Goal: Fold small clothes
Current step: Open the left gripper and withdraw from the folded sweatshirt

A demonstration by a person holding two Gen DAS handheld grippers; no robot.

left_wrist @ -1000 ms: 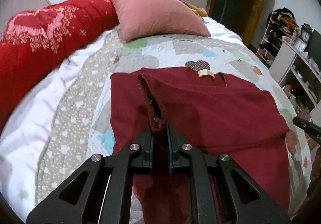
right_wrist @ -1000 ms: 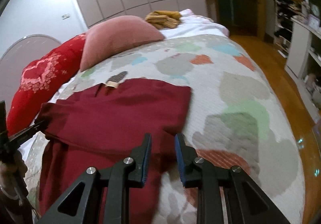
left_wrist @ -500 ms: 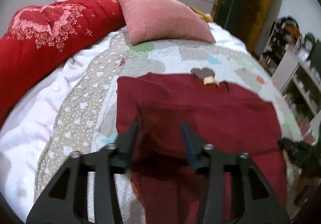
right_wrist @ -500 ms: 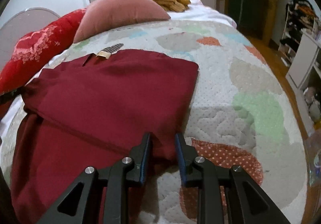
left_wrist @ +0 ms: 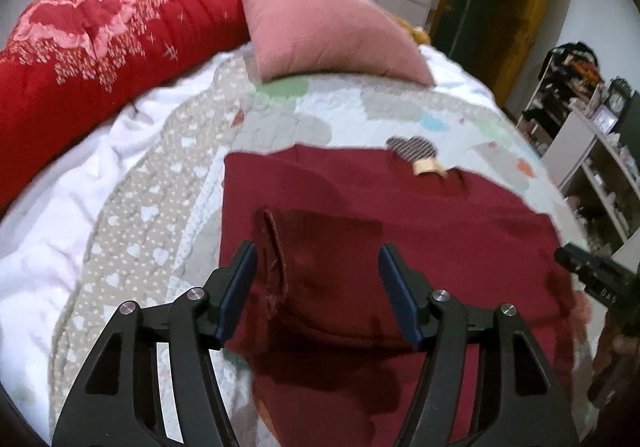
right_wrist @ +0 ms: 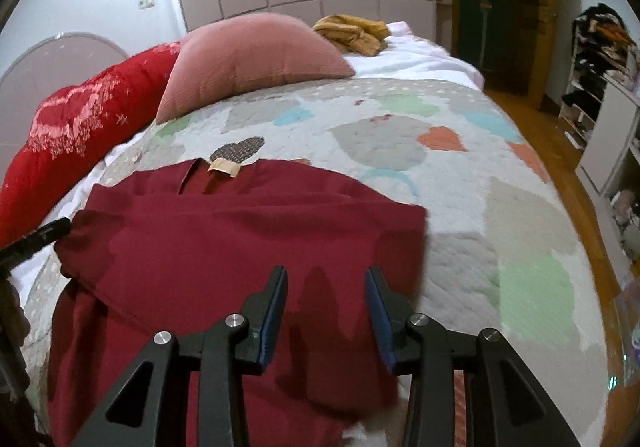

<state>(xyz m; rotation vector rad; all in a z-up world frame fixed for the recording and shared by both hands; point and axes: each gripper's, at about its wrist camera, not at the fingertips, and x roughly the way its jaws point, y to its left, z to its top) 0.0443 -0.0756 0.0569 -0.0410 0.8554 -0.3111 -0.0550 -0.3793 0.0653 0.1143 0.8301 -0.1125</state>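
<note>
A dark red garment (left_wrist: 400, 231) is spread on the patchwork quilt (left_wrist: 168, 207) of the bed, directly ahead of and beneath both grippers. The left gripper (left_wrist: 318, 287) is seen with its jaws spread wide and nothing held between them; a folded sleeve edge of the garment lies just inside its left finger (left_wrist: 236, 291), and whether the cloth touches the pad cannot be told. The right gripper (right_wrist: 326, 311) is likewise released, its jaws parted above the near right part of the garment (right_wrist: 248, 243), with only flat cloth shown between the blue pads.

A tan neck label (right_wrist: 224, 167) is seen at the garment's far edge, straight ahead of the right gripper, beside a grey heart patch (right_wrist: 238, 149) on the quilt. Beyond the garment, a pink cushion (right_wrist: 252, 59) is propped at the head of the bed, and a red bolster (left_wrist: 100, 59) is laid along the far left of the left gripper. A mustard-yellow cloth (right_wrist: 352, 33) is bundled behind the cushion. Open shelves (left_wrist: 592, 151) are seen to the far right of both grippers.
</note>
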